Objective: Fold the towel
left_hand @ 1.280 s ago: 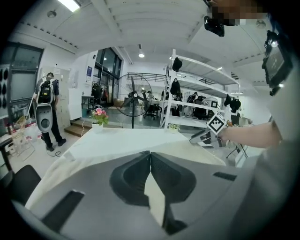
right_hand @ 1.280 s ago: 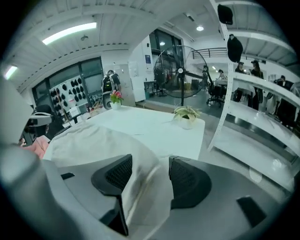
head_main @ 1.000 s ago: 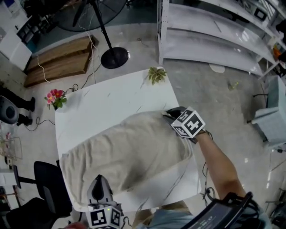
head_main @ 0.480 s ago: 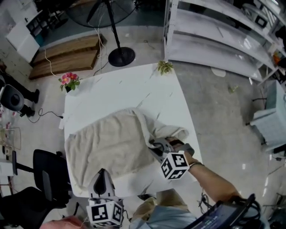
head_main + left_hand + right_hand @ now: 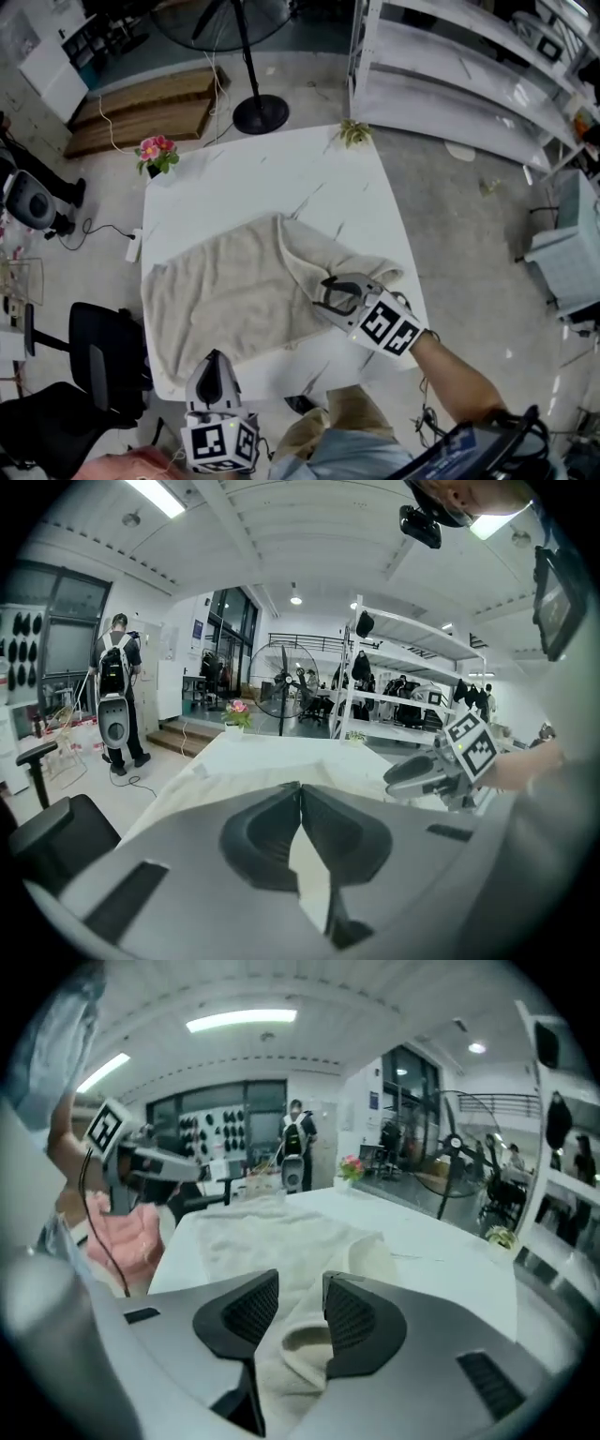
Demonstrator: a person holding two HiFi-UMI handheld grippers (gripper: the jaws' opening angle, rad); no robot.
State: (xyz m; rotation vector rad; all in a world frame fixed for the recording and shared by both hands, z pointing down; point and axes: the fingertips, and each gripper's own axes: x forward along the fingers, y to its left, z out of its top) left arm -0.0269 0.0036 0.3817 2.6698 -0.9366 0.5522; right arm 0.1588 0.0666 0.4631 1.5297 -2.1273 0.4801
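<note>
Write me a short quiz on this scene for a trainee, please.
1. True or false: the towel lies fully flat, with no corner folded over.
2. In the head view, what stands at the table's far left corner? A flowers; B a mug; C a book.
3. Which are shut, the left tongs or the right tongs?
Key: 1 false, one corner is folded over onto the towel. 2 A. 3 the left tongs; the right tongs have just been opening, with the towel between their jaws.
</note>
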